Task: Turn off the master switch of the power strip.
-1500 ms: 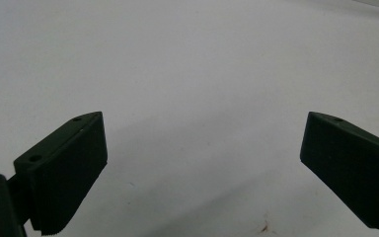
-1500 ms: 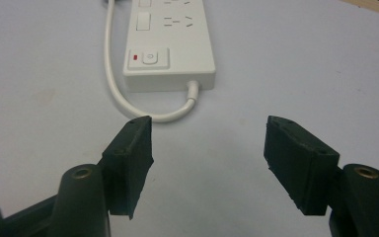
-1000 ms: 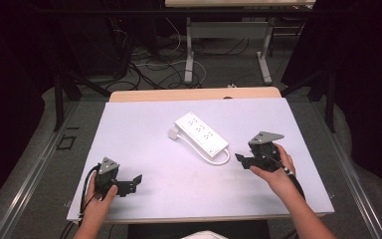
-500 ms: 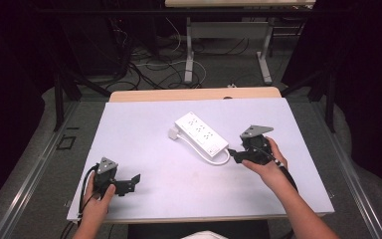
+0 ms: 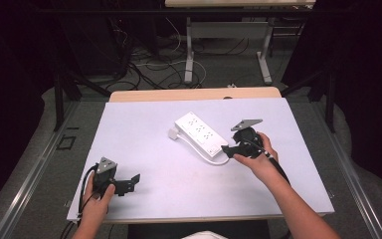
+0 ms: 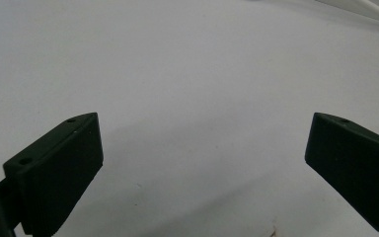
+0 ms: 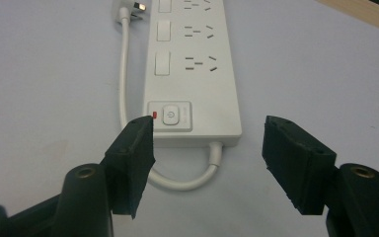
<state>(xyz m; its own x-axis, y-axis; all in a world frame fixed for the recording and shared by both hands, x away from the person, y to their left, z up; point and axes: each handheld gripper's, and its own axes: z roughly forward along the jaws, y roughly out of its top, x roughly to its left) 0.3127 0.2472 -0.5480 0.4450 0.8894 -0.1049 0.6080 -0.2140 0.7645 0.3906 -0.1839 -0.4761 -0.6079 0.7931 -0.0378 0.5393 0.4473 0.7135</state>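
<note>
A white power strip (image 5: pixel 200 133) lies at an angle near the middle of the pale table (image 5: pixel 149 124). Its white cable (image 7: pixel 125 74) loops from the near end back along its side to the plug (image 5: pixel 172 134). My right gripper (image 5: pixel 227 149) is open and hovers at the strip's near end, where the power button (image 7: pixel 170 115) and a small red light (image 7: pixel 155 116) sit just beyond its jaws. Nothing lies between those jaws. My left gripper (image 5: pixel 132 181) rests open near the table's front left corner, over bare table surface (image 6: pixel 197 98).
A wooden strip (image 5: pixel 194 93) borders the table's far edge. Beyond it are desk legs (image 5: pixel 189 50) and loose cables (image 5: pixel 144 59) on the floor. Dark space surrounds the table on both sides.
My right gripper has moved left and forward to the near end of the power strip. The left gripper has stayed in place.
</note>
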